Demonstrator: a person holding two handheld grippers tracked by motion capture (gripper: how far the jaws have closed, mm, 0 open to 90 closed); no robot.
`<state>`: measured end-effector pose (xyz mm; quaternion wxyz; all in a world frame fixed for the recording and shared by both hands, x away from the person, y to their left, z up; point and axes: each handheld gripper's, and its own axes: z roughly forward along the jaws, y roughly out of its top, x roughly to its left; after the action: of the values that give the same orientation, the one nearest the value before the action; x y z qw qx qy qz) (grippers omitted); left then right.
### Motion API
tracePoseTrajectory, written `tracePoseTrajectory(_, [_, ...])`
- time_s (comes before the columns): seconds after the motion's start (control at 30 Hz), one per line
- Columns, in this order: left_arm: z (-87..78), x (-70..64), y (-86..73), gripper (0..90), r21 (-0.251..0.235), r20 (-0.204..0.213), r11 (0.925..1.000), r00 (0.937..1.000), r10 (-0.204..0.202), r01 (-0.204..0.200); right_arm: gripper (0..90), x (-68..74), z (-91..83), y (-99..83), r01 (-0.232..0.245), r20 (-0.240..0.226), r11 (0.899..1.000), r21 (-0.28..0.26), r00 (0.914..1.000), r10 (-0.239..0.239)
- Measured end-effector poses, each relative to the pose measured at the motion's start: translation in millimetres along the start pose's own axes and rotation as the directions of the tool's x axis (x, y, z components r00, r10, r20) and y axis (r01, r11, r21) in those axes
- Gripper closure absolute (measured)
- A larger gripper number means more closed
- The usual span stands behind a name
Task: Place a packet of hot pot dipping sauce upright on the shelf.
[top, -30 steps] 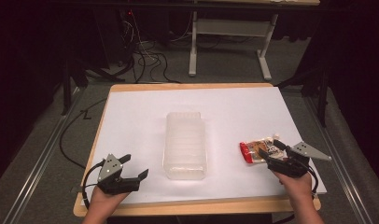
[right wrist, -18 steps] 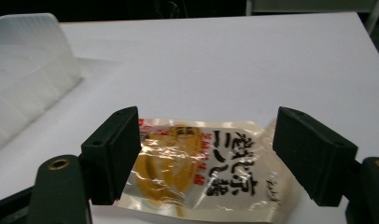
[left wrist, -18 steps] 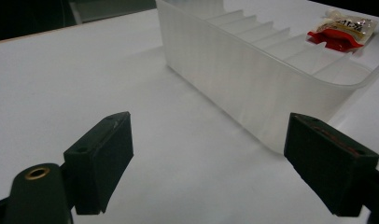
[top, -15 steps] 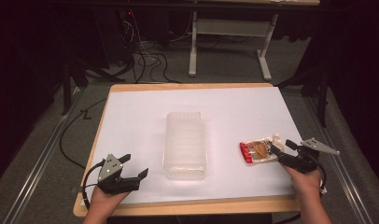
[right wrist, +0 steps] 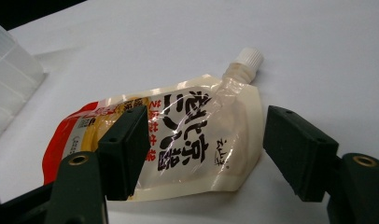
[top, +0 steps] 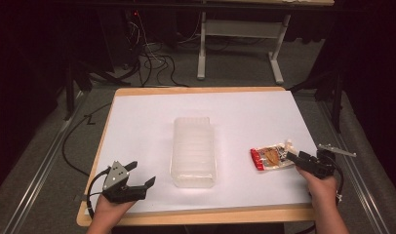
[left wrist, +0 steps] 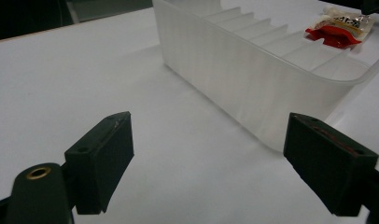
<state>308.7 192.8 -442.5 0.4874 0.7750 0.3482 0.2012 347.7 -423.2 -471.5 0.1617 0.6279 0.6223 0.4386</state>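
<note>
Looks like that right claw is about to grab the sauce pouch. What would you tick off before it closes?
1. Right claw open wide enough: ok, its jaws stand apart on either side of the pouch.
2. Pouch lying flat on the table: ok.
3. White cap out of the jaws' way: ok, it points away, beyond them.
4. Pouch clear of the clear plastic bin: ok, there is a gap between them.
5. Left claw out of the way: ok, open, resting near the table's front left corner.
6. Jaws low enough to catch the pouch: cannot tell.
</note>
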Motion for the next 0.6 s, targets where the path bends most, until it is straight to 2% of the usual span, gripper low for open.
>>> tracePoseTrajectory(0.1, [0.1, 0.6, -0.3, 16.6, 0.001, 0.003, 1.0, 1.0, -0.001, 0.001, 34.9, 1.5, 4.9, -0.4, -0.02, 0.018, 0.999, 0.039, 0.9997, 0.019])
tracePoseTrajectory(0.23, [-0.4, 2.5, -1.1, 16.6, -0.002, 0.003, 0.9999, 0.9999, -0.014, 0.014, 36.7, 0.5, 5.2, -1.5, -0.038, 0.019, 0.998, 0.045, 0.9991, 0.037])
tracePoseTrajectory(0.5, [-0.4, 3.3, -1.5, 16.6, -0.004, 0.006, 0.9998, 0.9998, -0.019, 0.019, 40.8, -1.5, 6.7, -3.5, -0.09, -0.008, 0.994, 0.057, 0.9959, 0.09])
tracePoseTrajectory(0.53, [0.0, 3.8, -1.7, 16.6, -0.003, 0.007, 0.9998, 0.9997, -0.022, 0.022, 44.6, -1.1, 6.9, -3.4, -0.109, -0.019, 0.992, 0.064, 0.9937, 0.111])
tracePoseTrajectory(0.57, [0.3, 4.0, -1.8, 16.6, -0.002, 0.006, 0.9997, 0.9997, -0.023, 0.023, 44.6, -1.1, 6.9, -3.4, -0.109, -0.019, 0.992, 0.064, 0.9937, 0.111])
tracePoseTrajectory(0.6, [0.5, 3.6, -1.9, 16.6, -0.001, 0.005, 0.9997, 0.9997, -0.023, 0.023, 47.1, -1.3, 7.2, -3.5, -0.113, -0.039, 0.992, 0.063, 0.9925, 0.116])
